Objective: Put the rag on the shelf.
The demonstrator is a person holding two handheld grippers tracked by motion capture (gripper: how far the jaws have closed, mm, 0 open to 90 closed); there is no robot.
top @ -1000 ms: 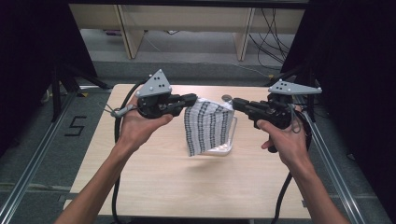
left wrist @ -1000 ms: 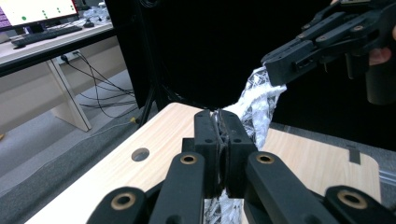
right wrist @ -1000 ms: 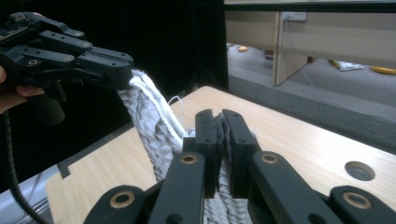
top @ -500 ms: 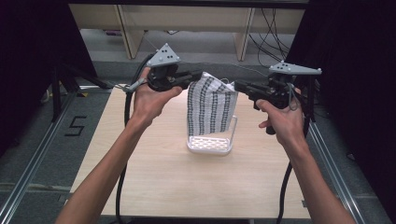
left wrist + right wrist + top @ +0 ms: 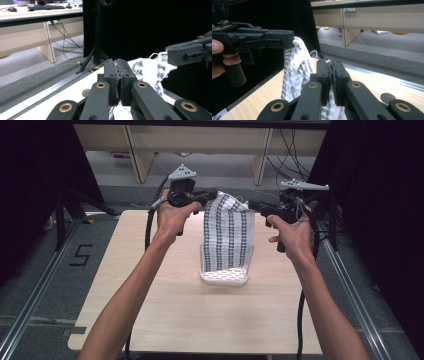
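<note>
Aloft, both claws pinch cloth (image 5: 229, 234)

Left hand-held gripper (image 5: 119, 82) is pinched tight on the patterned cloth (image 5: 147, 71), other hand-held gripper (image 5: 190, 51) grabbing its far end.

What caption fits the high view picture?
Both grippers, left gripper and right gripper, hold a patterned cloth up above a clear tray.

A black-and-white patterned cloth (image 5: 229, 234) hangs upright by its two top corners, spread flat, its lower edge dipping into a clear tray (image 5: 224, 277). The tray sits on the table (image 5: 150, 290) directly under the cloth.
</note>
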